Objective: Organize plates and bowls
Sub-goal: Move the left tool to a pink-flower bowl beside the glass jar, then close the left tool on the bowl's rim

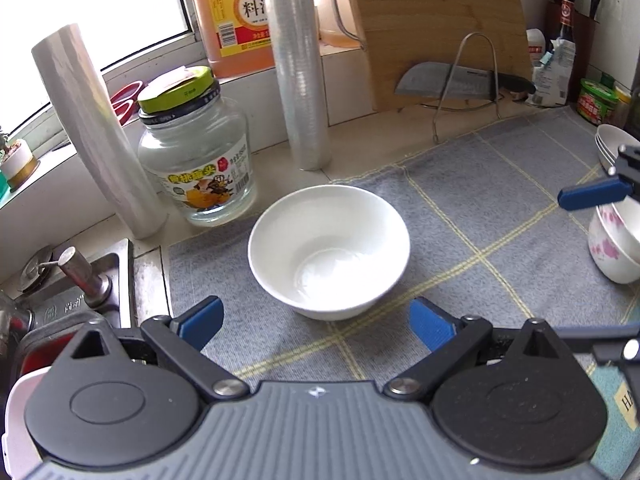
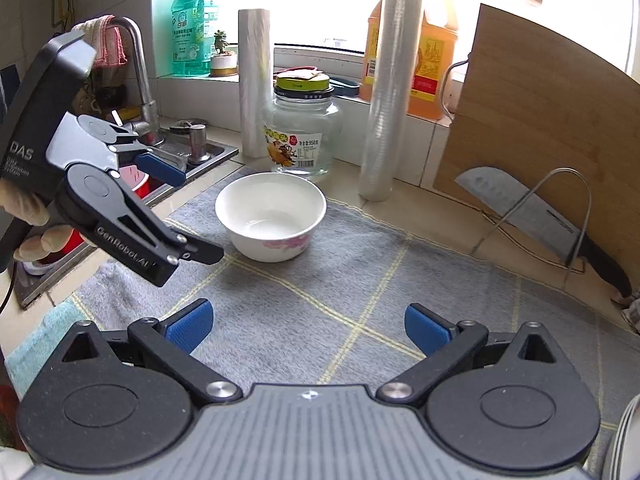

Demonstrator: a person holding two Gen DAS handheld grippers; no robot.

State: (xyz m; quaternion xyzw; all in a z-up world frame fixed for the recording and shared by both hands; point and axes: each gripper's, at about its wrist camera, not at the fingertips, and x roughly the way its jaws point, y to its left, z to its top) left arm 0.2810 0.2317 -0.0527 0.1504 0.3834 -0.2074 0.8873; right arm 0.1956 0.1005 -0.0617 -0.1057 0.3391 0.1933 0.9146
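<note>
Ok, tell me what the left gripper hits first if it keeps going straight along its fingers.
Most likely the white bowl on the grey mat: it sits centred just ahead of the open left gripper, nothing between, though depth is uncertain.

The bowl (image 1: 329,251) is glossy white ceramic. The mat (image 1: 460,216) beneath is matt, woven grey cloth. The jar (image 1: 196,160) is clear glass, the board (image 1: 436,28) smooth wood, the knife (image 1: 448,82) dull metal, the faucet (image 2: 140,76) shiny metal.

Both wrist views look steeply down along my open grippers, close above the surface; both share the white bowl (image 1: 329,251) (image 2: 271,216) ahead.
</note>
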